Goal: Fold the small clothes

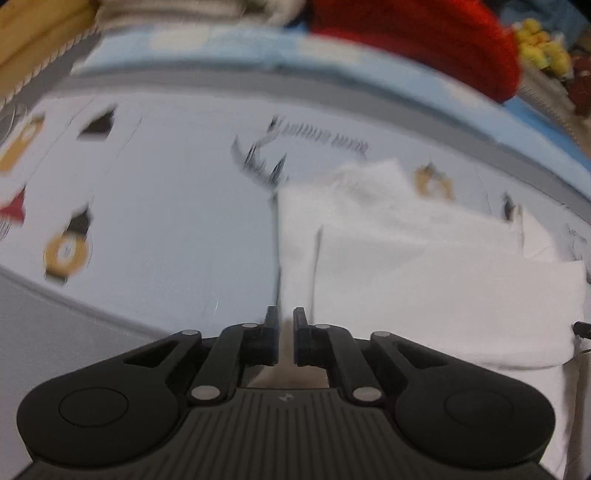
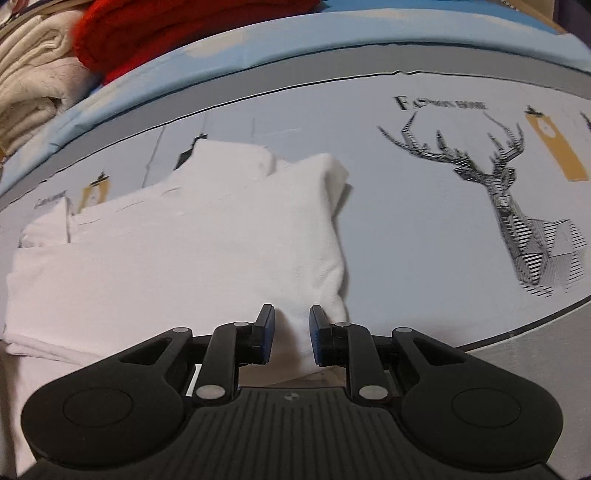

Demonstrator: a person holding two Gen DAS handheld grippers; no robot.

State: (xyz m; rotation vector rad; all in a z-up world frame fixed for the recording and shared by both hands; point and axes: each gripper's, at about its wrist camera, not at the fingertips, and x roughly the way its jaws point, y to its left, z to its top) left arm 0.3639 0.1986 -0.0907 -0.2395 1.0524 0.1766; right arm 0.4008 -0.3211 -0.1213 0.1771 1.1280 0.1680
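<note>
A white garment [image 1: 424, 266] lies folded in layers on a pale printed sheet [image 1: 166, 206]. My left gripper [image 1: 285, 321] is at the garment's near left edge, its jaws narrowly apart with white cloth between them. The left wrist view is blurred. In the right wrist view the same garment [image 2: 192, 236] lies ahead and to the left. My right gripper [image 2: 291, 321] is at its near right corner, jaws partly apart, with a fold of the white cloth between the blue pads [image 2: 269, 328].
A red knitted garment [image 2: 155, 33] and cream folded cloths [image 2: 33, 74] lie piled at the far edge, past a blue and grey border [image 2: 332, 48]. A deer print [image 2: 509, 199] marks the sheet on the right. Yellow soft toys [image 1: 539, 44] sit far right.
</note>
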